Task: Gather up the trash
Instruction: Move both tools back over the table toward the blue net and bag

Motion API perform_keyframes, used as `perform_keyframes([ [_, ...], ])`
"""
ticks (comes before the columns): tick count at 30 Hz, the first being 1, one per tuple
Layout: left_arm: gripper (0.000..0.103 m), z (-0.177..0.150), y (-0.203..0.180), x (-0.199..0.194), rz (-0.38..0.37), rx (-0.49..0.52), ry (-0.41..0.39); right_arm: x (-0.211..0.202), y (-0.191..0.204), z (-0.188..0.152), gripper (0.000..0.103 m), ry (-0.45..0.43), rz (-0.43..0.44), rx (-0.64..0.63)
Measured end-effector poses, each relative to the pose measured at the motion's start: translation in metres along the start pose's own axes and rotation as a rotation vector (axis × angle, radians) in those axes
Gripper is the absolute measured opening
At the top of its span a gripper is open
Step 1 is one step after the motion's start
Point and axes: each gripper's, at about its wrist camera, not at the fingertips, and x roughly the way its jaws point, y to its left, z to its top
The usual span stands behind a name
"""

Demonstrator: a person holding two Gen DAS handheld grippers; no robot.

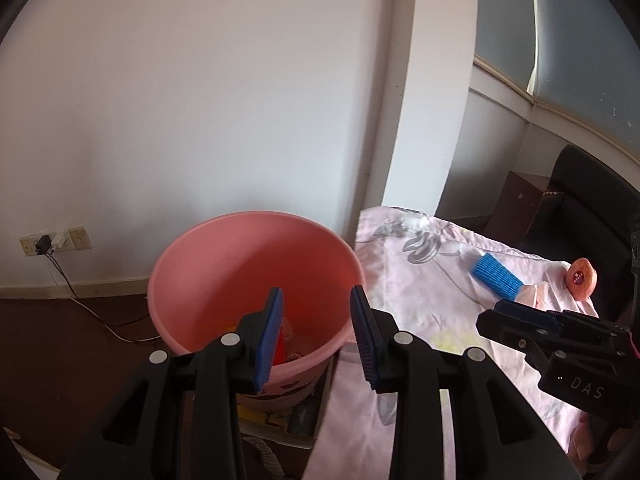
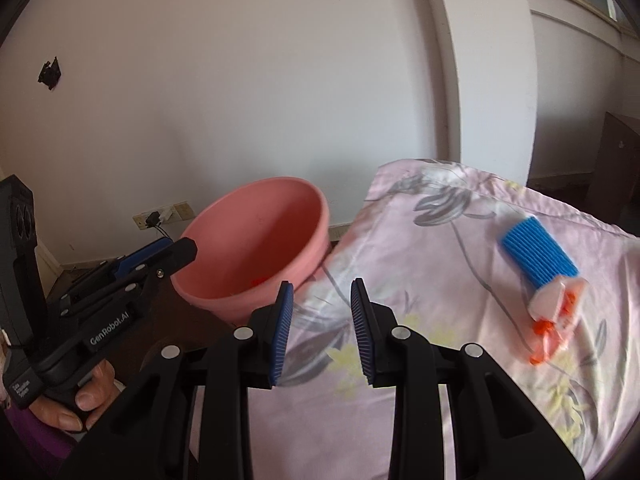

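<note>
A pink bucket (image 1: 256,276) stands beside a table with a pink floral cloth (image 1: 420,292); red and orange scraps lie at its bottom. My left gripper (image 1: 316,336) is open and empty, held over the bucket's near rim. My right gripper (image 2: 322,332) is open and empty over the cloth, near the bucket (image 2: 260,248). A blue ribbed wrapper (image 2: 538,250) lies on the cloth with a white and orange wrapper (image 2: 554,316) next to it. A round orange-pink item (image 1: 581,278) sits at the cloth's far right edge. The right gripper also shows in the left wrist view (image 1: 516,320).
A white wall with a socket strip and a cable (image 1: 56,244) stands behind the bucket. A dark chair (image 1: 592,216) and a brown cabinet (image 1: 520,204) stand to the right of the table. The bucket rests on a box with printed paper (image 1: 288,412).
</note>
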Motion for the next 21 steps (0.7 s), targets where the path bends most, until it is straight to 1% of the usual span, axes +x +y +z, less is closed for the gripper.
perform_keyframes([
  [4, 0.034, 0.000, -0.015, -0.001, -0.030, 0.025, -0.001, -0.015, -0.014, -0.012, 0.030, -0.009, -0.039, 0.026],
  [12, 0.034, -0.004, -0.039, 0.002, -0.086, 0.059, 0.006, -0.044, -0.059, -0.035, 0.030, -0.034, -0.138, 0.114],
  [17, 0.034, -0.008, -0.052, 0.008, -0.113, 0.077, 0.020, -0.058, -0.089, -0.043, 0.030, -0.056, -0.196, 0.182],
  [21, 0.034, -0.009, -0.057, 0.012, -0.121, 0.087, 0.027, -0.059, -0.109, -0.045, 0.030, -0.064, -0.226, 0.228],
])
